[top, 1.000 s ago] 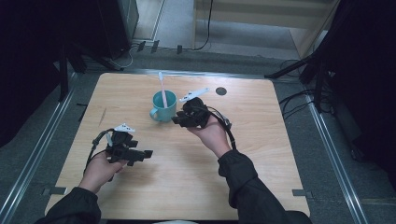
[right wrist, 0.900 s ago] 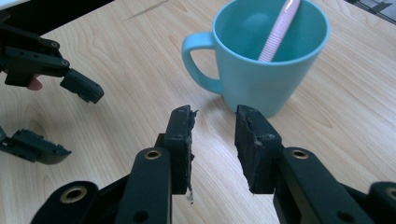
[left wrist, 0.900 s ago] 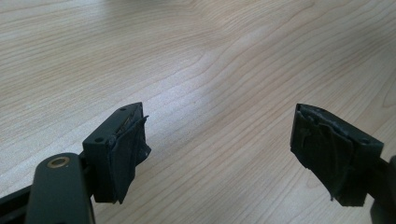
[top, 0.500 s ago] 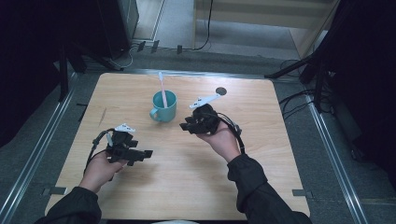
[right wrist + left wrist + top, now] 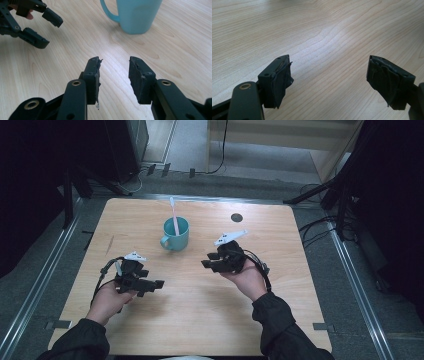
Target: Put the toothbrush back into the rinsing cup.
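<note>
Right gripper (image 5: 113, 80): fingers (image 5: 92, 75) apart with nothing between them, just been opening, bare wood visible through the gap. Pointed toward the mug (image 5: 176, 233) from just to its right in the high view, near but not touching; in the right gripper view the teal mug (image 5: 136, 15) and its handle directly ahead of the jaws. Likely a release posture, judged from the empty spread fingers facing the mug. Left gripper (image 5: 332, 82): fingers (image 5: 280, 80) wide apart, empty, aimed level across the bare tabletop (image 5: 324, 32), held low at the near left, well apart from the mug; apparently parked clear to leave the working zone free. Mug upright near the middle of the tabletop (image 5: 300, 285), handle toward the near left, with a thin white-pink stick (image 5: 173, 215) leaning inside, upper end projecting past the rim toward the far edge.
</note>
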`<state>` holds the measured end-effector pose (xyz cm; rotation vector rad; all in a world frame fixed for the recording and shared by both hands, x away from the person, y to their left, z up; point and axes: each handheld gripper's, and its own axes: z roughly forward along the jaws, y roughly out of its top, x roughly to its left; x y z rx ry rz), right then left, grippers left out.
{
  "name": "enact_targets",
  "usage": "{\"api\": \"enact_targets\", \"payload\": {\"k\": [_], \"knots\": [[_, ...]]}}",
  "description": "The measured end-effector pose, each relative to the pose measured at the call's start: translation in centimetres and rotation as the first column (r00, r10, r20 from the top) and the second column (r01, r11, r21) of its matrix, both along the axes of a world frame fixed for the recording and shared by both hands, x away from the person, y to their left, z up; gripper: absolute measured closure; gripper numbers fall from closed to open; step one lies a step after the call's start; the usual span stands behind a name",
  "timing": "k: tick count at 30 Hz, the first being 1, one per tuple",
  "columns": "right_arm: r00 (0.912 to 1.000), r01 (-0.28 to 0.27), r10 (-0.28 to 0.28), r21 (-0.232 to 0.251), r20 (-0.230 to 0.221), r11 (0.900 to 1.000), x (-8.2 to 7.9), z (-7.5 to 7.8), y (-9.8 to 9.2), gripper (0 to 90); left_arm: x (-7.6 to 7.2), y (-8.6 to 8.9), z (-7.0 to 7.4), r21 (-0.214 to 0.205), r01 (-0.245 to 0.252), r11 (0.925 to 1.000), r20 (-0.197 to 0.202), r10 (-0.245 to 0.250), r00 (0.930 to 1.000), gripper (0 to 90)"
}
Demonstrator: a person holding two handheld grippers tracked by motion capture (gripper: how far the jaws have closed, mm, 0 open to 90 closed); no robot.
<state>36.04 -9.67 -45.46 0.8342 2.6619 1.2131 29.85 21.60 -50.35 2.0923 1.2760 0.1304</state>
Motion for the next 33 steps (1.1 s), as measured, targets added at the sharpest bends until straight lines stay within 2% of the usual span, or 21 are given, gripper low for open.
{"api": "enact_targets", "payload": {"k": [15, 16, 22, 26, 33], "knots": [[0.9999, 0.013, -0.013, -0.002, -0.005, 0.9999, -1.5, -1.4, -3.1, 53.0, 0.2, 0.0, -0.1, 0.009, 0.011, 0.9999, -0.002, -0.011, 0.9999, 19.6], [0.9998, 0.015, -0.015, -0.005, -0.015, 0.9999, -1.6, -1.6, -3.4, 51.4, 0.2, 0.0, -0.1, 0.015, 0.014, 0.9998, -0.001, -0.014, 0.9999, 19.5], [0.9994, 0.026, -0.026, -0.014, -0.023, 0.9996, -1.9, -2.2, -4.1, 50.8, 0.2, -0.1, -0.2, 0.034, 0.017, 0.9993, 0.001, -0.017, 0.9998, 19.6], [0.9988, 0.038, -0.038, -0.005, -0.032, 0.9993, -1.8, -2.4, -4.5, 50.7, 0.1, -0.2, -0.2, 0.038, 0.014, 0.9992, 0.004, -0.014, 0.9999, 19.6], [0.998, 0.052, -0.052, 0.01, -0.036, 0.9986, -1.6, -2.5, -4.6, 49.6, -0.1, -0.1, -0.5, 0.071, 0.036, 0.9968, 0.009, -0.037, 0.9993, 19.4]]}}
